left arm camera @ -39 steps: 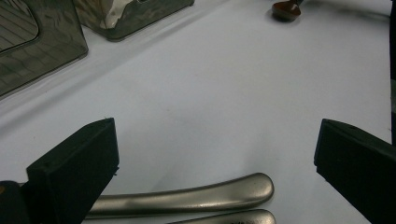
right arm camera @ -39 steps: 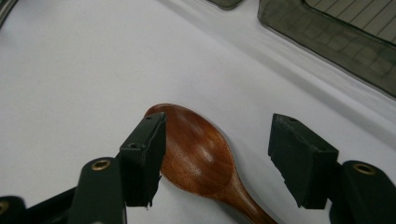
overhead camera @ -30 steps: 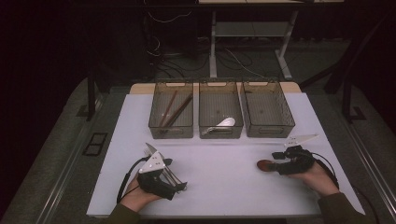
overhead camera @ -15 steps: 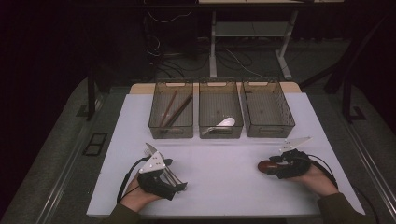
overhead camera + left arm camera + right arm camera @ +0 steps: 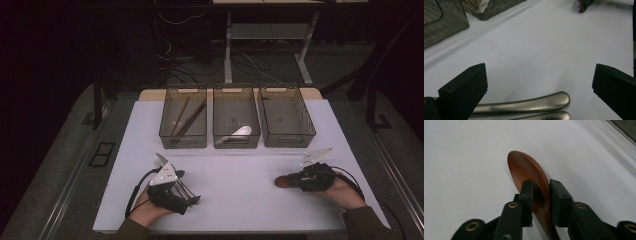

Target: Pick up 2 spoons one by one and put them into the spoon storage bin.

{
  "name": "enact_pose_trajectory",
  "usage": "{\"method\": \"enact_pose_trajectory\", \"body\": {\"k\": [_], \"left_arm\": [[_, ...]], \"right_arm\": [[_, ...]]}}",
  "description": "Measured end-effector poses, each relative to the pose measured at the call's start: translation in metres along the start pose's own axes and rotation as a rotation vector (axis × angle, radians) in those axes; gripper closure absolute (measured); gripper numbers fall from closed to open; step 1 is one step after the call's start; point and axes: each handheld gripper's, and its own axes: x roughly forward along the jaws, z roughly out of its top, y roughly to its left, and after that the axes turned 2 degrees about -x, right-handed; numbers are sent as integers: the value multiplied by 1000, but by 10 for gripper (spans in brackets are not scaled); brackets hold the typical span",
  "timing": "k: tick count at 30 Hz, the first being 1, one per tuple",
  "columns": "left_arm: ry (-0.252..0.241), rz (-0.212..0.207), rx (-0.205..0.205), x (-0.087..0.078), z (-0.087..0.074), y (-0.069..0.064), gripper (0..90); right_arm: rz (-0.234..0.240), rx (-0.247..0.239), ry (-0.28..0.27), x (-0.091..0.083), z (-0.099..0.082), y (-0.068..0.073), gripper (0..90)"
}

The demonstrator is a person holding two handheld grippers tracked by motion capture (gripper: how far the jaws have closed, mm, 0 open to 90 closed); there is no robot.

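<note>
Jaws of right gripper (image 5: 541, 203) just closing, now pinched on wooden spoon (image 5: 530, 173) at lower right of high view, on white table (image 5: 240, 180). Left gripper (image 5: 539, 82) gaping wide over metal handles (image 5: 524, 106).

No readable text, labels, brand marks or numbers anywhere; the lower metal handle (image 5: 544, 116) at the bottom edge of the left gripper view carries a faint stamped mark, too small and blurred to make out.
</note>
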Motion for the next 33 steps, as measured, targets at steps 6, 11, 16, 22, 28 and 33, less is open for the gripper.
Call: {"method": "enact_pose_trajectory", "body": {"k": [6, 11, 16, 22, 28, 33], "left_arm": [[0, 0, -1, 0, 0, 0, 0], [-3, 0, -1, 0, 0, 0, 0], [-5, -1, -2, 0, 0, 0, 0], [-8, -1, -4, 0, 0, 0, 0], [-7, -2, -4, 0, 0, 1, 0], [-6, -1, -3, 0, 0, 1, 0]], "right_arm": [[52, -5, -4, -2, 1, 1, 826], [53, 1, -13, -3, 2, 2, 828], [39, 27, -43, -8, 4, 1, 829], [7, 53, -74, -12, 10, 1, 829], [-26, 81, -118, -15, 16, 1, 829], [-47, 98, -141, -15, 24, 0, 829]]}}
